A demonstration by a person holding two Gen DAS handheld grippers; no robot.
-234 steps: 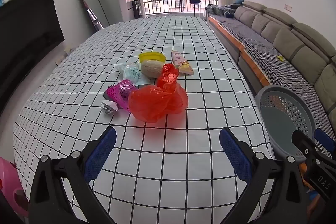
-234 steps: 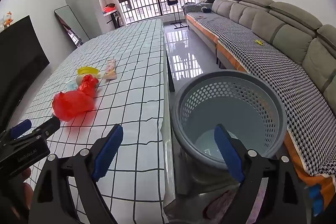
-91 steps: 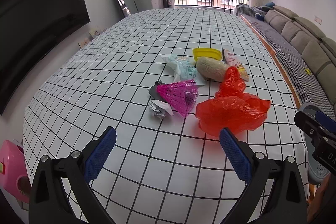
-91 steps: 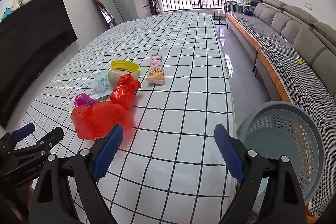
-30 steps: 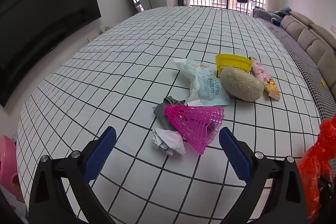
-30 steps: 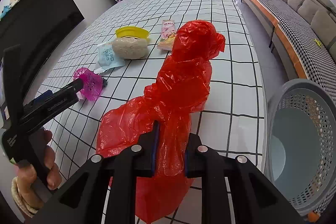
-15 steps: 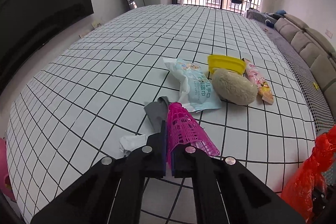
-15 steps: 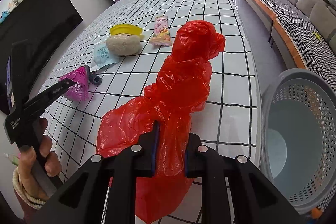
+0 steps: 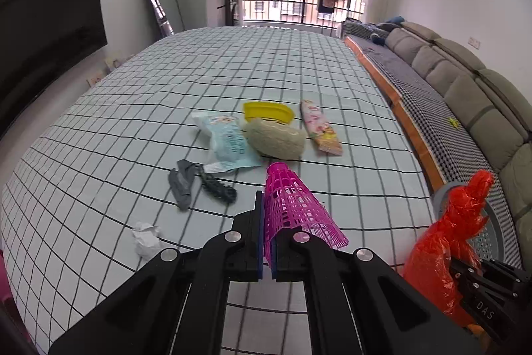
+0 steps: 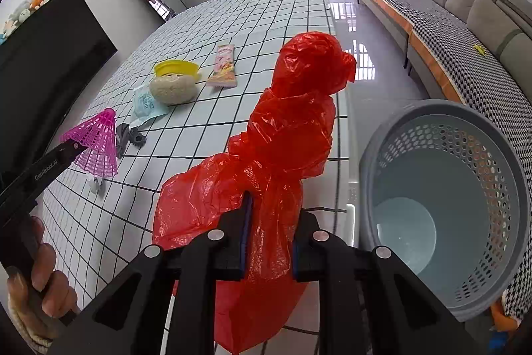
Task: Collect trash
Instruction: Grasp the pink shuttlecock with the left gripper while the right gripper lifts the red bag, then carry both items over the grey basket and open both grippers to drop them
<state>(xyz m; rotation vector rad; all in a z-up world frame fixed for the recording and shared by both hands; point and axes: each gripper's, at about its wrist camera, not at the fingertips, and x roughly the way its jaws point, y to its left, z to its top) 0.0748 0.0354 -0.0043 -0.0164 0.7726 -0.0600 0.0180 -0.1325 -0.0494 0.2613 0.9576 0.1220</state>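
Observation:
My left gripper (image 9: 267, 235) is shut on a pink plastic shuttlecock (image 9: 294, 208), held clear above the checked table (image 9: 232, 72). From the right wrist view the same shuttlecock (image 10: 96, 142) hangs at the tip of the left gripper (image 10: 71, 147). My right gripper (image 10: 271, 232) is shut on a crumpled red plastic bag (image 10: 282, 128), lifted near the table's right edge beside the grey perforated basket (image 10: 445, 205). The red bag (image 9: 449, 235) also shows at the lower right of the left wrist view.
On the table lie a crumpled white paper (image 9: 146, 238), grey and black scraps (image 9: 196, 182), a light blue packet (image 9: 229, 142), a beige lump (image 9: 276, 138), a yellow bowl (image 9: 267, 110) and a pink snack wrapper (image 9: 321, 127). A sofa (image 9: 465, 95) runs along the right.
The left gripper closed on the pink shuttlecock and lifted it off the table, uncovering the grey scraps and paper. The right gripper carried the red bag closer to the basket.

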